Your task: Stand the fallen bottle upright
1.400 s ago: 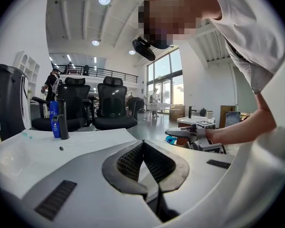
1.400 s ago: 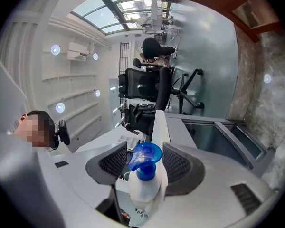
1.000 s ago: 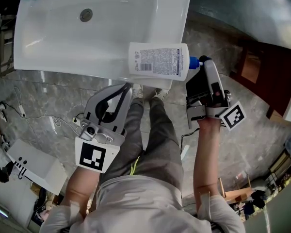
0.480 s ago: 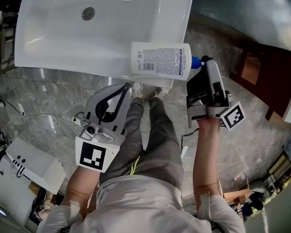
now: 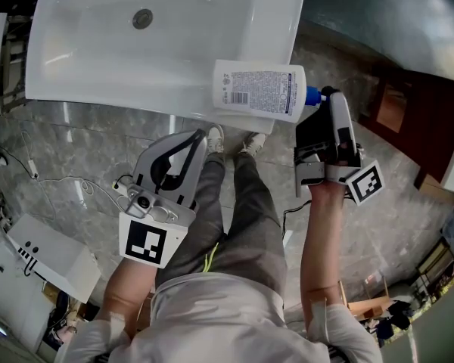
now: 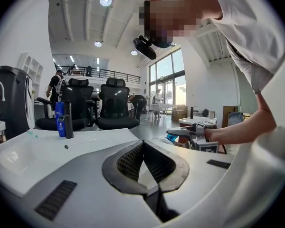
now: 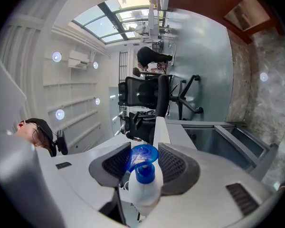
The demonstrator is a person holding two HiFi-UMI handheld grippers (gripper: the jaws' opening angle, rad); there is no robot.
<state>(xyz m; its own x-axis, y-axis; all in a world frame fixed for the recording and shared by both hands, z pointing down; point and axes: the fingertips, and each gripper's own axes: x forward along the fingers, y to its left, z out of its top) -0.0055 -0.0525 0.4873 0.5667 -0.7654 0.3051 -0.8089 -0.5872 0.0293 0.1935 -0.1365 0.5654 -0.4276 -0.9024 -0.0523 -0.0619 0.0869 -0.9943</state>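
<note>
Bottle (image 5: 257, 91): white, lying on its side across the front right corner of the washbasin (image 5: 98, 82), blue cap (image 5: 311, 95) pointing right.
Right hand-held gripper (image 7: 143, 152): jaws fairly wide, pressed on the bottle's cap end.
Left hand-held gripper (image 6: 142, 144): jaws together, nothing between them, held well apart from the bottle.
Floor (image 5: 68, 146): grey marble.

Left hand-held gripper (image 5: 200, 135): jaws together, nothing between them, forearm low beside the left thigh. Right hand-held gripper (image 5: 322, 97): arm stretched forward, held level, jaws clamped on the bottle (image 5: 257, 89) at its capped end.
</note>
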